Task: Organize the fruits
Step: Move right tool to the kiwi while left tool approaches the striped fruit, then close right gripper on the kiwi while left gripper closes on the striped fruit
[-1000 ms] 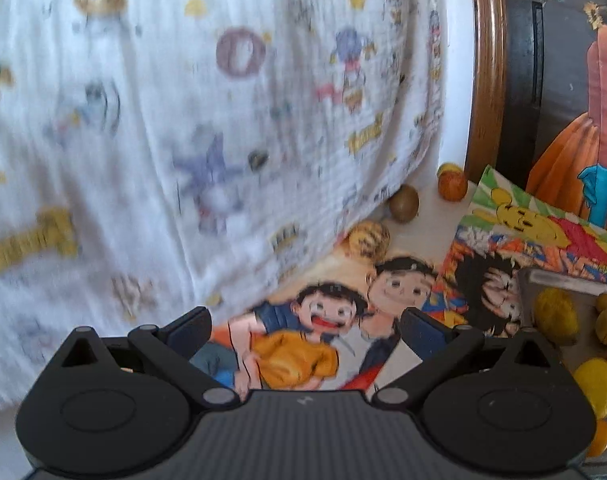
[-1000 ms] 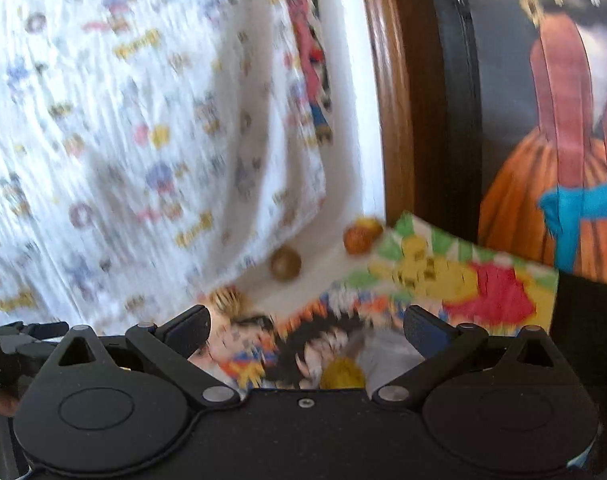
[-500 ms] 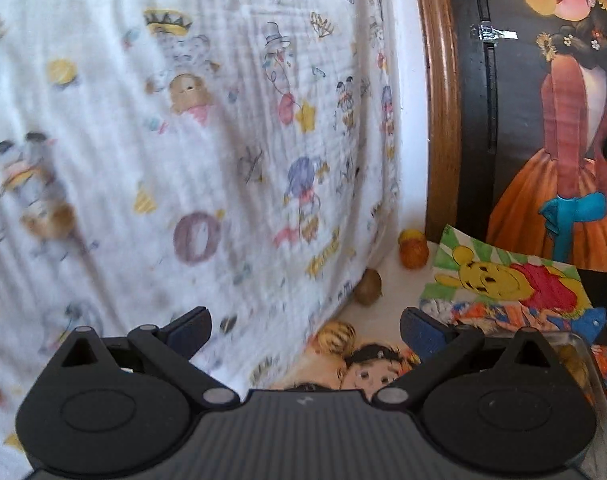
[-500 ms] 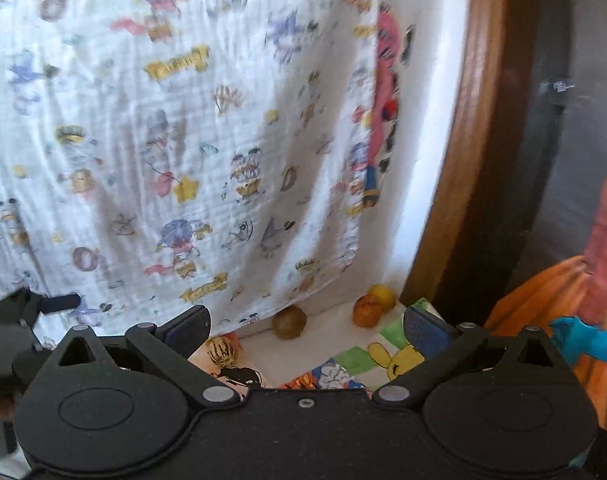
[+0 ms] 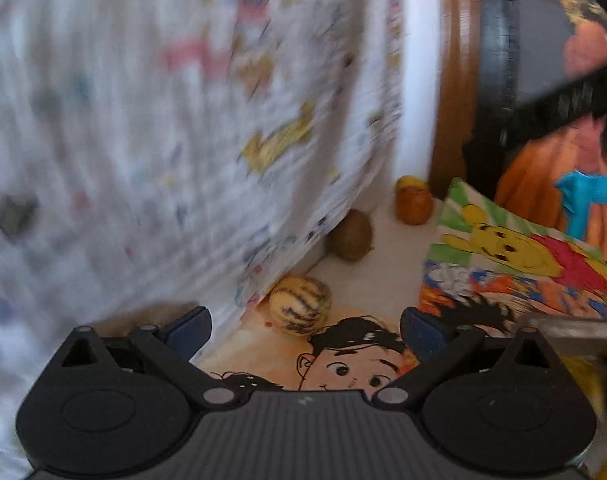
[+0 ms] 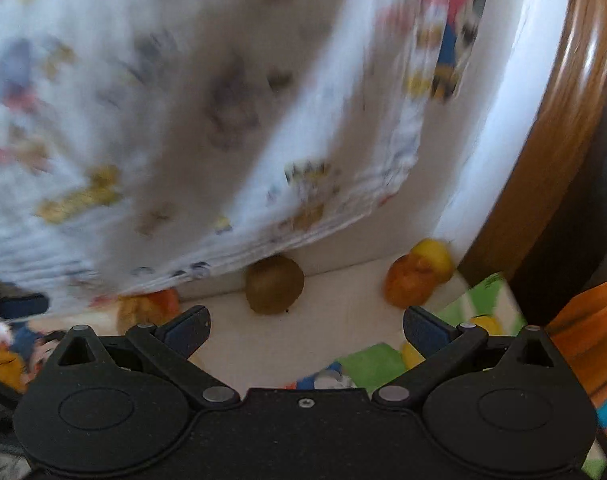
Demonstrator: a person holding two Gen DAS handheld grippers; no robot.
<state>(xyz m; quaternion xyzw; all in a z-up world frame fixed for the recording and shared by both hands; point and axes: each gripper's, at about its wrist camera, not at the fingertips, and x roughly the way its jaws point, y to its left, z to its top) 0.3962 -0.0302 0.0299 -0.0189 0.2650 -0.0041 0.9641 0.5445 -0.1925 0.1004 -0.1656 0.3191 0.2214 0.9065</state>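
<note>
Hanging low over the back of the white surface, a patterned cloth (image 6: 207, 128) drapes onto the brown kiwi (image 6: 274, 285) and could snag a finger or hide the fruit as the right gripper (image 6: 306, 326), fingers spread and empty, closes in; the round kiwi may also roll off toward the orange fruit (image 6: 408, 285). The kiwi sits just ahead of the gap, slightly left of centre. The left gripper (image 5: 305, 330), likewise spread and empty, has the striped yellow fruit (image 5: 300, 304) just ahead of its gap.
</note>
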